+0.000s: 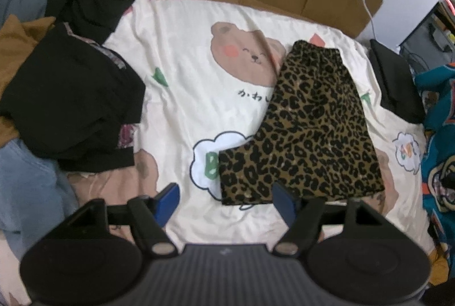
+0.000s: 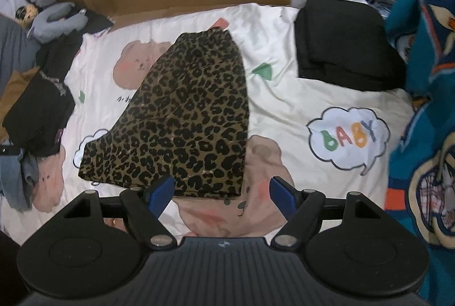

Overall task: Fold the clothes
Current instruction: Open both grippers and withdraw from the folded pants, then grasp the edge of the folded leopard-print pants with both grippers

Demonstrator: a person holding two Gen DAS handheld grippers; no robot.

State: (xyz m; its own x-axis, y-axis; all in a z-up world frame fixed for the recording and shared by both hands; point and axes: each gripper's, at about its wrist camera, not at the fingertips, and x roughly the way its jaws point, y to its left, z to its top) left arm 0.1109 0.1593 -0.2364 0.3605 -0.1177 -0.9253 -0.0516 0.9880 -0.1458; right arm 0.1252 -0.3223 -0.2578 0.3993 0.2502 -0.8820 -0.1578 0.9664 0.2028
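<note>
Both the left gripper (image 1: pixel 226 199) and right gripper (image 2: pixel 221 192) hover with fingers spread and empty over the leopard shorts' (image 2: pixel 182 118) lower-frame hem, probably next pinching its corners to fold upward.

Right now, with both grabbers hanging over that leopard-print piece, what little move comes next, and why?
Probably lower both onto the near hem of the leopard-print garment. It lies flat on the bear-print sheet, the left gripper and right gripper stand open with nothing between their fingers, each over a near corner.
</note>
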